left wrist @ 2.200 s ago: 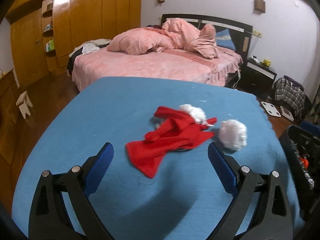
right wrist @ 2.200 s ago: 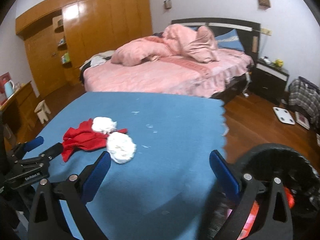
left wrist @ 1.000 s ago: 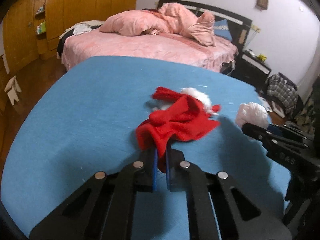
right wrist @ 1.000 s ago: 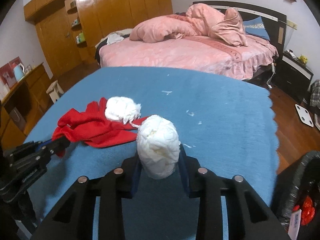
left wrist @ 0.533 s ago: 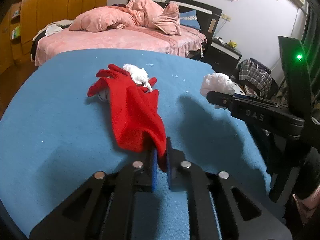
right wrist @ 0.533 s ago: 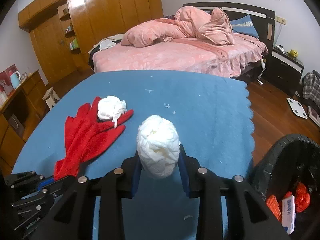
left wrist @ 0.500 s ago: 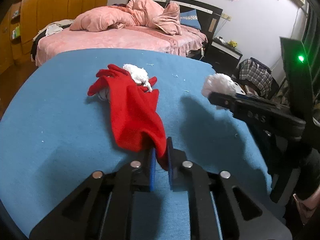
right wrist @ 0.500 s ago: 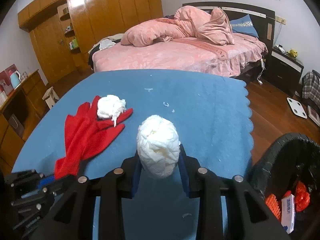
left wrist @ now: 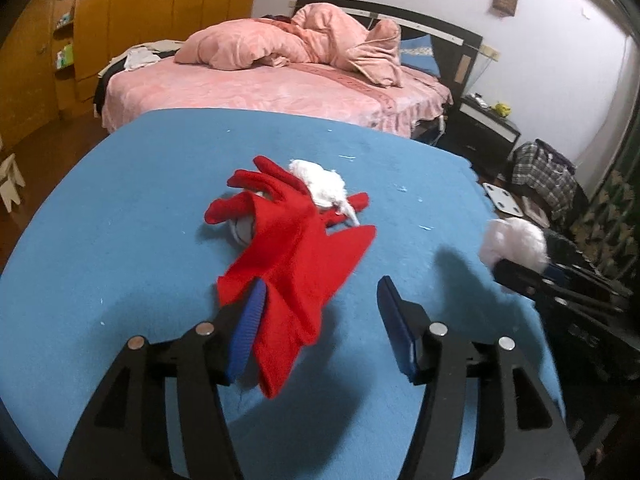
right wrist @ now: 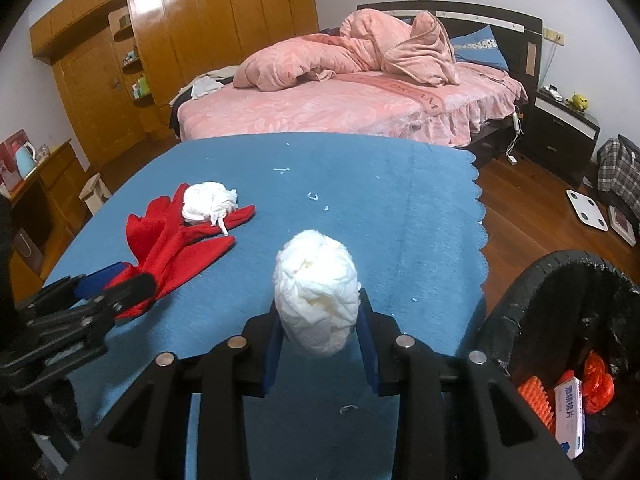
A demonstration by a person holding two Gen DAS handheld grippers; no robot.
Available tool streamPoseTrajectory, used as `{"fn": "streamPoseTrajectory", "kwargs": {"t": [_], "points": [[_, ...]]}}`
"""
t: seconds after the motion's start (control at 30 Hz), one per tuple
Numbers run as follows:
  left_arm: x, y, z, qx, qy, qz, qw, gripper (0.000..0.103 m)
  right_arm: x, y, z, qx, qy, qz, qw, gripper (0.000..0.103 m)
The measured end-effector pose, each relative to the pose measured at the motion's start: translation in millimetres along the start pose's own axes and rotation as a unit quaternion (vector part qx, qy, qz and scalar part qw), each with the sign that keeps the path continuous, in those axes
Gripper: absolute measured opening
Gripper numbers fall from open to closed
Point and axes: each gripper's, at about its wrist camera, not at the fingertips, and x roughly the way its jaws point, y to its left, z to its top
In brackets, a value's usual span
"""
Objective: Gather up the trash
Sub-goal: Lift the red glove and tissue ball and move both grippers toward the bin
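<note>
A pair of red gloves (left wrist: 292, 248) lies on the blue table (left wrist: 120, 208), also seen in the right wrist view (right wrist: 172, 244). A white paper wad (left wrist: 320, 184) rests on them, in the right wrist view too (right wrist: 208, 202). My left gripper (left wrist: 320, 320) is open, the glove cuff draped over its left finger. My right gripper (right wrist: 318, 332) is shut on a white paper ball (right wrist: 316, 300), held above the table near its right edge; the ball shows in the left wrist view (left wrist: 514, 246). A black trash bin (right wrist: 560, 300) stands to the right.
The bin holds red and orange trash and a small box (right wrist: 570, 416). Small paper scraps (right wrist: 316, 198) dot the table. A pink bed (right wrist: 340, 104) lies beyond, a wooden wardrobe (right wrist: 180, 40) at left, a white scale (right wrist: 588, 210) on the floor.
My left gripper has opened and let go of the red glove, which now lies loose over its left finger. My right gripper still holds the paper ball, nearly unmoved.
</note>
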Motion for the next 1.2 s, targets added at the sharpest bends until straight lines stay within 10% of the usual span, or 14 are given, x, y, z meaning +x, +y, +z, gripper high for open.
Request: {"fn": "streamPoseTrajectory", "kwargs": {"t": [0.23, 1.2], "points": [[17, -2, -1, 0.013, 0.03, -0.017, 0.9993, 0.006, 3, 4, -2, -0.002, 0.006, 0.004, 1.0, 0.034], [-49, -65, -4, 0.051, -0.049, -0.08, 0.9943, 0.003, -41, -15, 1, 0.015, -0.028, -0.004, 0.999, 0.034]]}}
